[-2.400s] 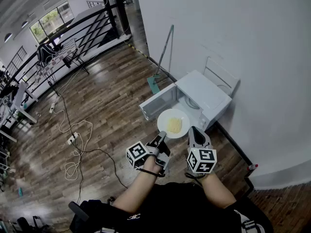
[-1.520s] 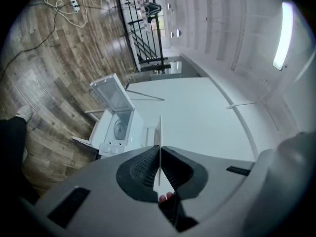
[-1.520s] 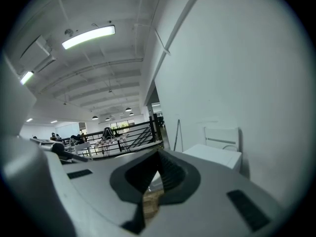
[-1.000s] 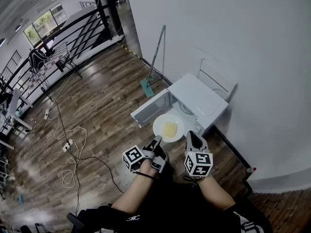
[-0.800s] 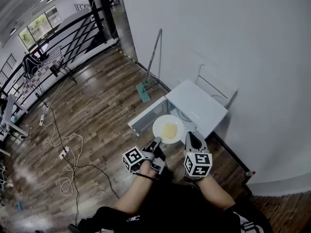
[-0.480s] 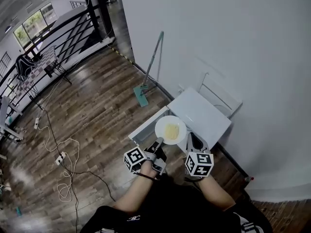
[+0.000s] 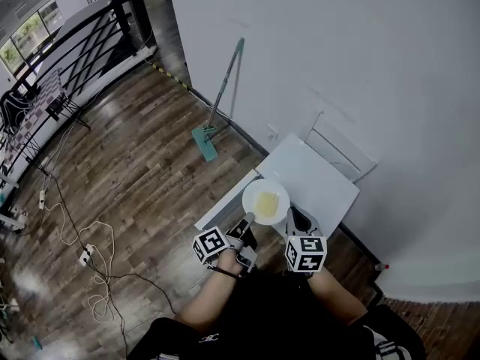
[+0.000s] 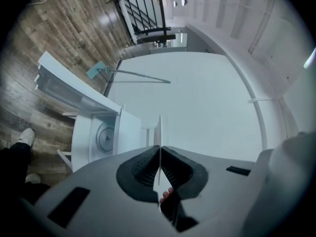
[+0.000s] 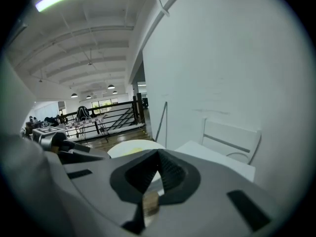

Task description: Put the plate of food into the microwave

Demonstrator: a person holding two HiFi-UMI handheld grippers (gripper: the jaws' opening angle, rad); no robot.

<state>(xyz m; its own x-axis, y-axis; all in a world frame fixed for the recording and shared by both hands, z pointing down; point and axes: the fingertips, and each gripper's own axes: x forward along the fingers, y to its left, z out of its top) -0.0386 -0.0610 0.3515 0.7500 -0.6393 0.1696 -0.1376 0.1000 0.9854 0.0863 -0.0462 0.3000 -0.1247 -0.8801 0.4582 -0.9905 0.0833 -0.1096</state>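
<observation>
Both grippers hold one white plate [image 7: 265, 202] by its rim, level in the air at the front edge of the white microwave [image 7: 319, 182] on the wooden floor [image 7: 142, 171]. The left gripper [image 7: 248, 219] pinches the plate's near-left rim. In the left gripper view the plate [image 8: 159, 130] shows edge-on as a thin white line, with the left gripper [image 8: 159, 154] pressed on it from both sides. The right gripper [image 7: 291, 214] clamps the near-right rim, and in the right gripper view its ribbed pads [image 9: 167, 172] close on the plate [image 9: 132, 147]. A patch of yellow food [image 7: 267, 203] lies in the middle of the plate.

The plate is not inside the microwave. In the head view it overlaps the top front corner, above the open door [image 7: 223, 201], which swings out to the left. The left gripper view looks into the cavity, where the round turntable [image 8: 105, 137] sits bare.

A long-handled mop [image 7: 217, 103] leans on the white wall [image 7: 360, 58] beyond the microwave, and a white frame [image 7: 341, 147] stands against the wall just behind it. Cables [image 7: 90, 250] trail over the floor well to the left.
</observation>
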